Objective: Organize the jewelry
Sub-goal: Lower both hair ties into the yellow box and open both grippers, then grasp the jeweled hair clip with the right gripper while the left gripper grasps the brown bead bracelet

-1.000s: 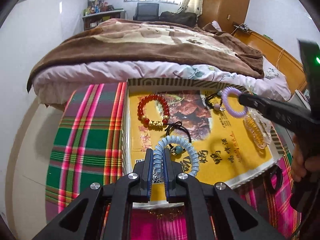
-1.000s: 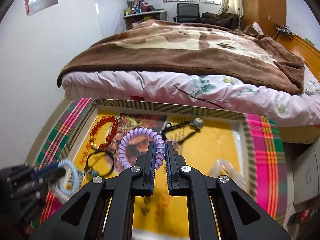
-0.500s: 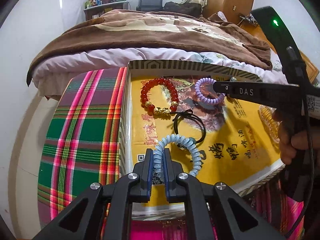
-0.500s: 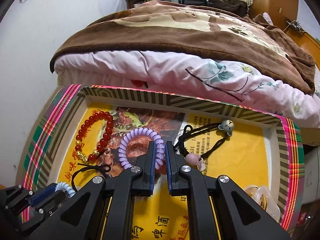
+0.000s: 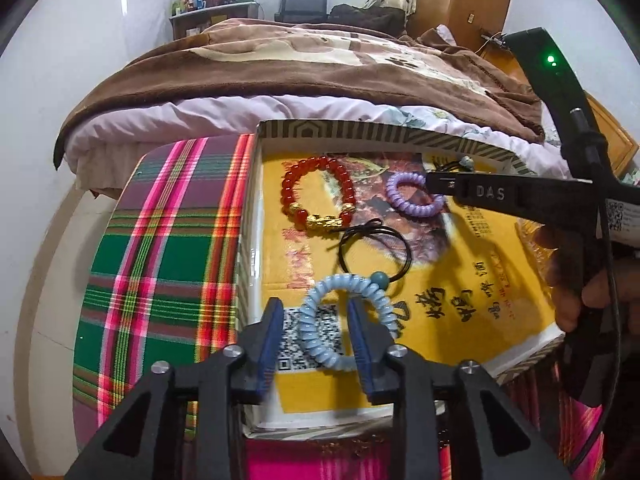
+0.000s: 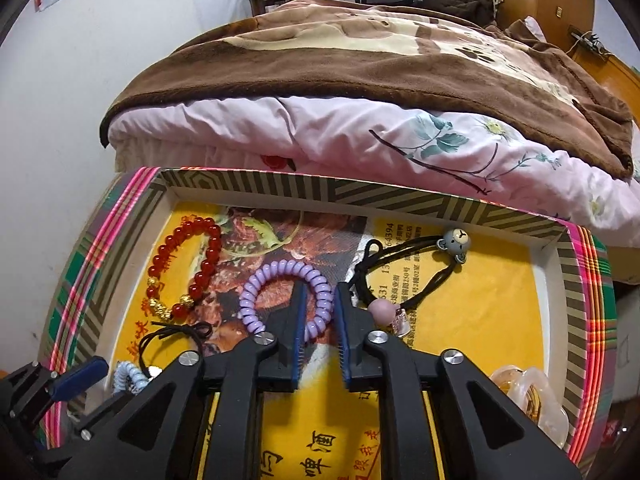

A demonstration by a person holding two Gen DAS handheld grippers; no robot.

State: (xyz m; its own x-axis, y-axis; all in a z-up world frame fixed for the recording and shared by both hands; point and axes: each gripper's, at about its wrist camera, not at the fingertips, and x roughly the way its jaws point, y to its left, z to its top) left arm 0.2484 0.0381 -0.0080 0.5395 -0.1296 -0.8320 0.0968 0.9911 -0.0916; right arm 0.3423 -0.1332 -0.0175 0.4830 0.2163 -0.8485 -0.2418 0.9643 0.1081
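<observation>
Your left gripper (image 5: 314,322) stands with its jaws spread, the blue coil band (image 5: 347,320) lying loose between them on the tray (image 5: 384,130) floor, gripped by neither pad. Your right gripper (image 6: 320,320) is likewise parted, its fingers straddling the near side of the purple coil band (image 6: 286,294), which rests flat on the tray. Taking the purple coil band as your marker: the red bead bracelet (image 6: 186,270) lies just to its left, the black cord tie with the bear charm (image 6: 456,244) close on its right (its pink bead sits right against your right finger), and a thin black elastic loop (image 5: 374,254) lies between it and the blue band, touching the blue one. A clear plastic piece (image 6: 532,400) sits in the tray's near right corner. The bed (image 6: 360,80) crowds the tray's far wall.
</observation>
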